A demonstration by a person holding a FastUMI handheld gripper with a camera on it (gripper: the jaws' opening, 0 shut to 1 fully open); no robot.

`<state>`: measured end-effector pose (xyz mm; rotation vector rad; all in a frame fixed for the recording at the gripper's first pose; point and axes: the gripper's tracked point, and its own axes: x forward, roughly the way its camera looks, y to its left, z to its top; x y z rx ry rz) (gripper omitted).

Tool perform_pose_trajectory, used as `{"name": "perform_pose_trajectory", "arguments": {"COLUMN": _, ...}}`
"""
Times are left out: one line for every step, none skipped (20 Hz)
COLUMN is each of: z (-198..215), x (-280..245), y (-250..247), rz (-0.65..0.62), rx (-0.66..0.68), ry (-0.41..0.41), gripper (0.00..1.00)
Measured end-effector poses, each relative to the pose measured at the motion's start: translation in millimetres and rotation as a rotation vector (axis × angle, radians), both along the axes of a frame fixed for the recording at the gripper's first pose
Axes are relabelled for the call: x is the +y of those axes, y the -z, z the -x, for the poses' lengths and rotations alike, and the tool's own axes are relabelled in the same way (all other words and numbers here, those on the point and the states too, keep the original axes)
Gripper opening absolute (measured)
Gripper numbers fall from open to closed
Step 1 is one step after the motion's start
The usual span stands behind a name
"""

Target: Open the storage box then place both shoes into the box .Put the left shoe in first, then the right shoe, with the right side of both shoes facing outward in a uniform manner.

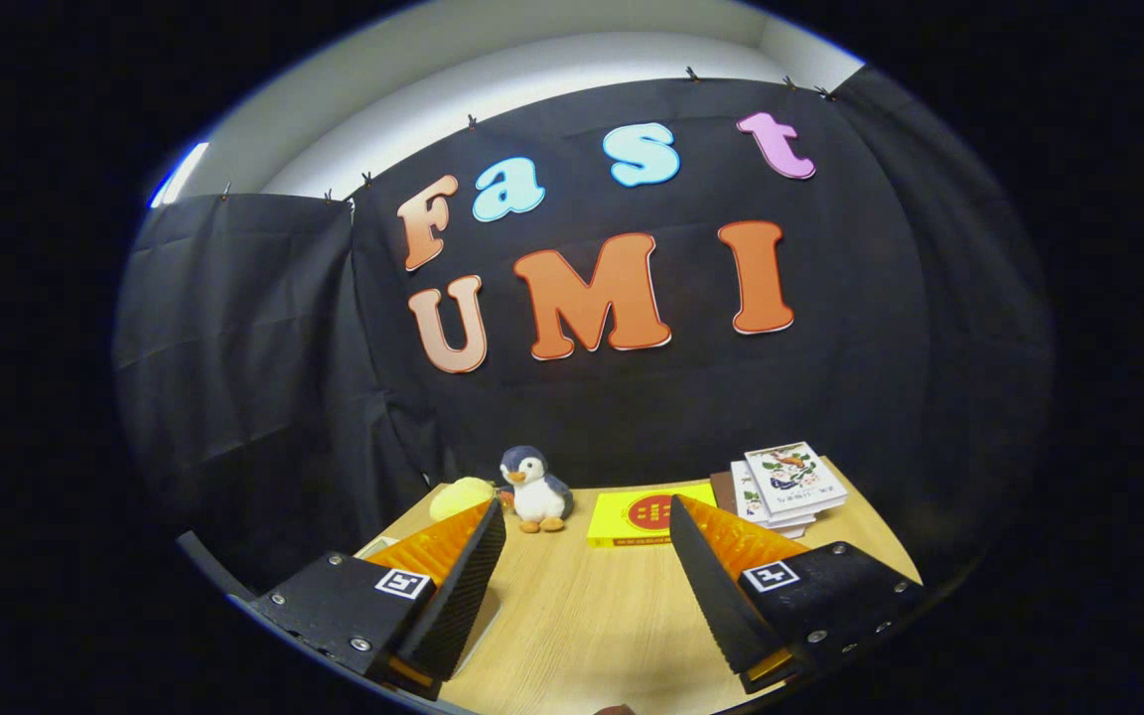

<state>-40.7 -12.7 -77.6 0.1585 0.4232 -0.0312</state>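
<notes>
On the table (582, 616), taking the toy penguin (535, 489) as landmark, a rounded plush (461, 495) lies just left of it, a flat book (646, 515) to its right, and a stack of booklets (788, 485) farther right, while the gripper (587, 521) hangs spread before it, holding nothing.

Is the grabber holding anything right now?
No, nothing is held. The gripper is open, with just bare table between its fingers. The penguin toy sits beyond them.
</notes>
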Motion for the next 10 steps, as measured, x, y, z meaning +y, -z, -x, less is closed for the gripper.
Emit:
{"name": "perform_pose_trajectory", "arguments": {"z": -1, "x": -6, "y": -7, "rz": 0.019, "rx": -0.025, "ry": 0.008, "gripper": 0.98}}
{"name": "perform_pose_trajectory", "arguments": {"z": 0, "x": -12, "y": -13, "rz": 0.039, "rx": -0.054, "ry": 0.016, "gripper": 0.98}}
{"name": "perform_pose_trajectory", "arguments": {"z": -1, "x": -17, "y": -20, "rz": 0.057, "rx": -0.087, "ry": 0.021, "gripper": 0.98}}
{"name": "perform_pose_trajectory", "arguments": {"z": -1, "x": -22, "y": -29, "rz": 0.074, "rx": -0.125, "ry": 0.027, "gripper": 0.98}}
{"name": "perform_pose_trajectory", "arguments": {"z": -1, "x": -25, "y": -35, "rz": 0.086, "rx": -0.157, "ry": 0.029, "gripper": 0.98}}
{"name": "perform_pose_trajectory", "arguments": {"z": 0, "x": -27, "y": -42, "rz": 0.098, "rx": -0.193, "ry": 0.033, "gripper": 0.98}}
{"name": "perform_pose_trajectory", "arguments": {"z": 1, "x": -28, "y": -50, "rz": 0.112, "rx": -0.233, "ry": 0.028, "gripper": 0.98}}
{"name": "perform_pose_trajectory", "arguments": {"z": 2, "x": -30, "y": -58, "rz": 0.132, "rx": -0.275, "ry": 0.026, "gripper": 0.98}}
{"name": "perform_pose_trajectory", "arguments": {"z": 2, "x": -30, "y": -65, "rz": 0.157, "rx": -0.312, "ry": 0.023, "gripper": 0.98}}
{"name": "perform_pose_trajectory", "arguments": {"z": 3, "x": -32, "y": -68, "rz": 0.176, "rx": -0.336, "ry": 0.026, "gripper": 0.98}}
